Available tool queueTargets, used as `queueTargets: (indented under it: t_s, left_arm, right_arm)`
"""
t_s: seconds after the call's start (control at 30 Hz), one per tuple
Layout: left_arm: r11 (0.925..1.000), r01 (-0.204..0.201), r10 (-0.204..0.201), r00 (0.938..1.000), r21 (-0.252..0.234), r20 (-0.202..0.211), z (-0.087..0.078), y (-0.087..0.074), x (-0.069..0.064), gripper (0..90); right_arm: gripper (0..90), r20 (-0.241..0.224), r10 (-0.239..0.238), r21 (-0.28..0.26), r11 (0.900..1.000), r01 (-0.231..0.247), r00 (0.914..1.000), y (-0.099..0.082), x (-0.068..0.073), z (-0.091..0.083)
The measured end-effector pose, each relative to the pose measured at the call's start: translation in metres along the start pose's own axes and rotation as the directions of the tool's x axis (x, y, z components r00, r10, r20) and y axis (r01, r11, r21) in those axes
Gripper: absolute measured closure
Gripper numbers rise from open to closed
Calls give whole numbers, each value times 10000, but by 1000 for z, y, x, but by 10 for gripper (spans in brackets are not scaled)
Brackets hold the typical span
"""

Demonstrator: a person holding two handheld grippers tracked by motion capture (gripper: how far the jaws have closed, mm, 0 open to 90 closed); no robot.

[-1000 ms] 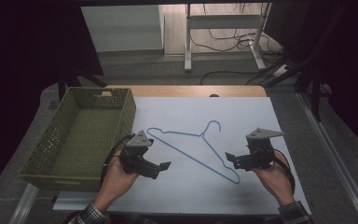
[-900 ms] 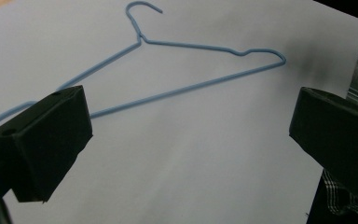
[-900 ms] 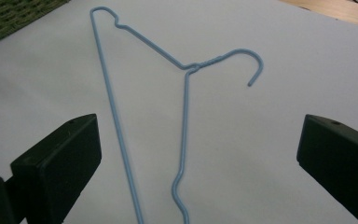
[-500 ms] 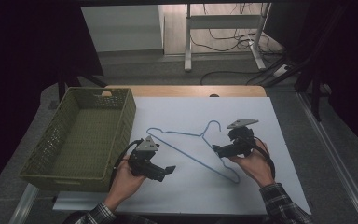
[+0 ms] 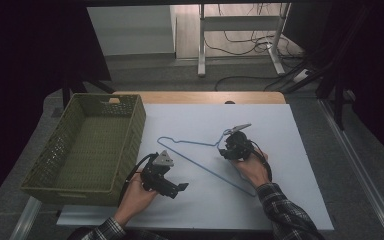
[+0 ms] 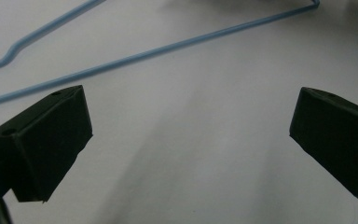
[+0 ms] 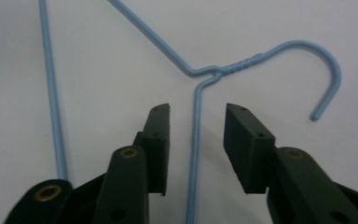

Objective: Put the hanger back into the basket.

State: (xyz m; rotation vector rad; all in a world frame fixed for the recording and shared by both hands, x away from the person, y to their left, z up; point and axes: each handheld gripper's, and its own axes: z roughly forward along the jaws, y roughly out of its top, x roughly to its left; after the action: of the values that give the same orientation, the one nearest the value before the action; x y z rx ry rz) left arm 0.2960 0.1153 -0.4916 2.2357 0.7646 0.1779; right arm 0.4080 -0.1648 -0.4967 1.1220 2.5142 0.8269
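Since the earlier picture the right gripper (image 5: 228, 148) has crossed the table to the blue wire hanger (image 5: 195, 145) and its jaws have just been closing; they now stand narrow astride the wire below the twisted neck, not yet pinching it. A pickup looks imminent. The left gripper (image 5: 180, 188) waits wide open nearby. The hanger lies flat on the white table (image 5: 290, 150), beside a green basket (image 5: 55, 155); the room behind is dim.

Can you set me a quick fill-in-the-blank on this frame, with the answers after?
1. The hanger on the table is made of ____ wire.
2. The right gripper straddles the hanger's wire; its jaws have just been ____.
3. The left gripper stands ____, with nothing between its jaws.
4. The basket sits at the table's ____ side in the high view.

Answers: blue; closing; open; left
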Motion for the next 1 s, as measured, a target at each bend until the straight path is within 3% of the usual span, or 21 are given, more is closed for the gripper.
queueTargets:
  t_s: [0.13,0.33,0.53,0.6,0.67,0.77,0.87,0.93,1.0]
  left_arm:
    - [9995,282,-280,9995,-167,134,1,-1,5,0]
    - [9965,680,-674,9976,-487,145,4,0,14,0]
    - [9916,985,-945,9943,-839,500,5,5,25,0]
    - [9883,1165,-1111,9921,-988,587,5,11,29,0]
    - [9889,1260,-1225,9913,-788,478,6,21,33,12]
    - [9920,1185,-1186,9929,-434,4,13,40,39,28]
    - [9914,1277,-1272,9917,-270,208,23,56,47,1]
    - [9898,1407,-1405,9900,-227,113,32,68,52,14]
    - [9951,962,-970,9948,-234,-318,41,80,54,60]
  right_arm:
    - [708,-70,180,257,9995,-178,9998,-2,-4,9]
    - [851,-173,84,526,9986,-75,9998,-6,-4,14]
    - [864,164,-235,519,9984,227,9996,-5,2,11]
    - [865,186,-269,388,9989,262,9995,-4,3,9]
    - [865,158,-268,248,9993,264,9995,-3,3,5]
    - [865,175,-291,68,9996,290,9994,-3,5,1]
    - [865,165,-313,-83,9995,315,9994,-3,7,-3]
    - [865,155,-316,-158,9994,318,9994,-3,8,-5]
    - [865,123,-301,-225,9993,304,9995,-3,9,-6]
